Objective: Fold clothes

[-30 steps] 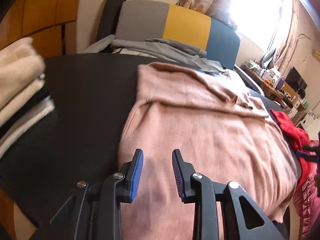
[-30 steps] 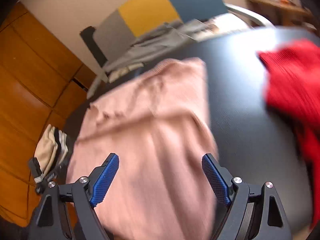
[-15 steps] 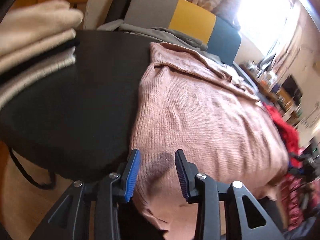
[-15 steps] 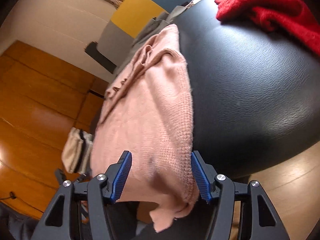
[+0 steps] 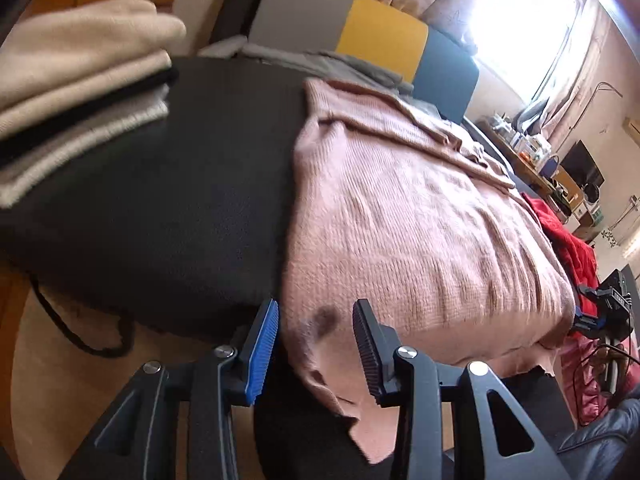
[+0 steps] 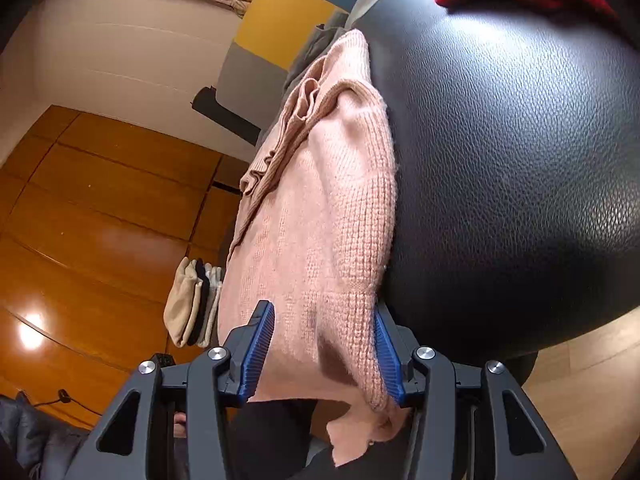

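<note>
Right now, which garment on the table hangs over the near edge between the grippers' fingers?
The pink knit sweater; the red garment and the folded stack lie farther off.

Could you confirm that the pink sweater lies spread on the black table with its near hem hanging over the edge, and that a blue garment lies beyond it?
Not quite: the garment beyond the pink sweater is red, not blue, as the left wrist view shows. The sweater does lie on the black table, hem over the edge.

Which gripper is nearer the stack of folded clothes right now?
Left. The left gripper is at the pink sweater's hem corner on the stack's side; the right gripper straddles the far corner.
</note>
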Available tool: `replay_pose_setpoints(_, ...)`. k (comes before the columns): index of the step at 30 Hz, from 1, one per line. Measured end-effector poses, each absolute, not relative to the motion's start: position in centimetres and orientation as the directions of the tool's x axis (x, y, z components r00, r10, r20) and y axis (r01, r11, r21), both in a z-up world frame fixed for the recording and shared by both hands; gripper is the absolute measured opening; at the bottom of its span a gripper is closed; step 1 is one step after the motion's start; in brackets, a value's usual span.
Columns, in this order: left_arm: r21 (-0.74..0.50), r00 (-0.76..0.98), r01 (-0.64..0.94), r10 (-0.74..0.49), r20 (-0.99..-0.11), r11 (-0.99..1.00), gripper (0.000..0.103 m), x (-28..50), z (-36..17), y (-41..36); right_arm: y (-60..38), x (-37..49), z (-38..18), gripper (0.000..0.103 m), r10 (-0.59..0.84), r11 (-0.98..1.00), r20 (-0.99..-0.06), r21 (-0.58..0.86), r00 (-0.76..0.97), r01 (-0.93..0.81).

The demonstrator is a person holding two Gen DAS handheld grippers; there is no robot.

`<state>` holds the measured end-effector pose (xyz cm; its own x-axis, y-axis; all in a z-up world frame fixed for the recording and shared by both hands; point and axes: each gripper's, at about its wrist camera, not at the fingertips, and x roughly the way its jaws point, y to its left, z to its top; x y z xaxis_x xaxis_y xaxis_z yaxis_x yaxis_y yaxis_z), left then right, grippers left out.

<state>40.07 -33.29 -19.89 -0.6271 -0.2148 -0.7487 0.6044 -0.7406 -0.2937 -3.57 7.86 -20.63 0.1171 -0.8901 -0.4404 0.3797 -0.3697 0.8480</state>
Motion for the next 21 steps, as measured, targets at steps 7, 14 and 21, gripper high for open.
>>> replay_pose_setpoints(7, -0.389, -0.655, 0.580, -0.125, -0.746, -0.716, 0.051, 38.8, -21.0, -34.9, 8.7, -3.7, -21.2, 0.051, -0.900, -0.371, -0.425, 0.865, 0.101, 0.337)
replay_pose_setpoints(14, -0.397, -0.664, 0.493, -0.040, -0.746, -0.775, 0.056, 36.4, -20.1, -32.5, 9.1, -3.9, -22.1, 0.063, -0.926, -0.297, -0.346, 0.914, 0.151, 0.276)
replay_pose_setpoints(21, -0.295, -0.610, 0.467, -0.062, -0.790, -0.834, 0.046, 35.0, -20.4, -31.0, 8.1, -2.8, -21.8, 0.067, -0.909, -0.316, -0.386, 0.882, 0.154, 0.349)
